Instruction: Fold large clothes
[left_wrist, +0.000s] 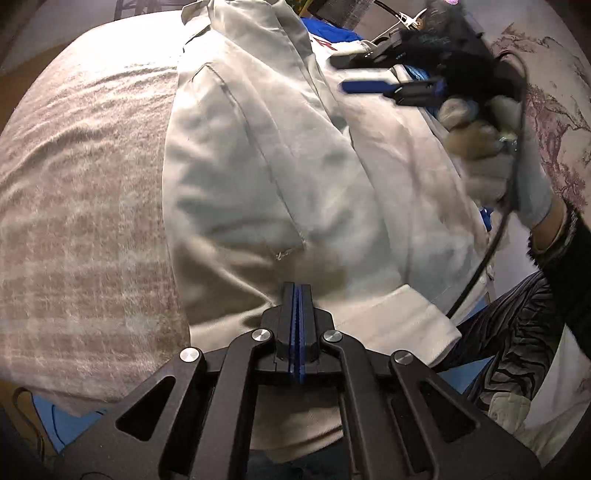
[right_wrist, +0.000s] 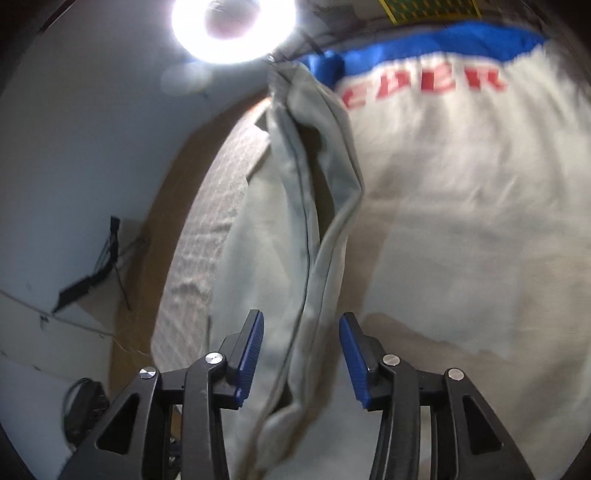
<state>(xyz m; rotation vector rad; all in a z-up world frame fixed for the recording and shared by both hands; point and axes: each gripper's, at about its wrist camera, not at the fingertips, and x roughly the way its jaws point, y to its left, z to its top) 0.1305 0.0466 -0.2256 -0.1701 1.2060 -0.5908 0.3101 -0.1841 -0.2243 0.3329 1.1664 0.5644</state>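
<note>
A bed under a pale, nubbly blanket (left_wrist: 81, 192) fills the left of the left wrist view, with a white wall and a glaring ring lamp (right_wrist: 232, 29) at the top of the right wrist view; across the blanket, through the centre of both frames, lies the large garment (left_wrist: 280, 177), a light grey-white piece with stitched seams, a thick folded hem at lower right and what looks like a slit pocket; beneath or beside it, at upper right, sits a white-and-blue top with red lettering (right_wrist: 424, 85). The cloth looks soft, limp and fairly heavy, likely to sag and drag rather than hold a line, so a hold on a seam, hem or doubled edge should serve best. The left tongs (left_wrist: 298, 291) are pressed together at the bottom centre, over the fabric; whether cloth is pinched there cannot be told. The right tongs (right_wrist: 301, 332) stand apart, a raised, seamed ridge of the garment running between the blue pads untouched; the gloved right hand (left_wrist: 491, 162) carries them at upper right.
</note>
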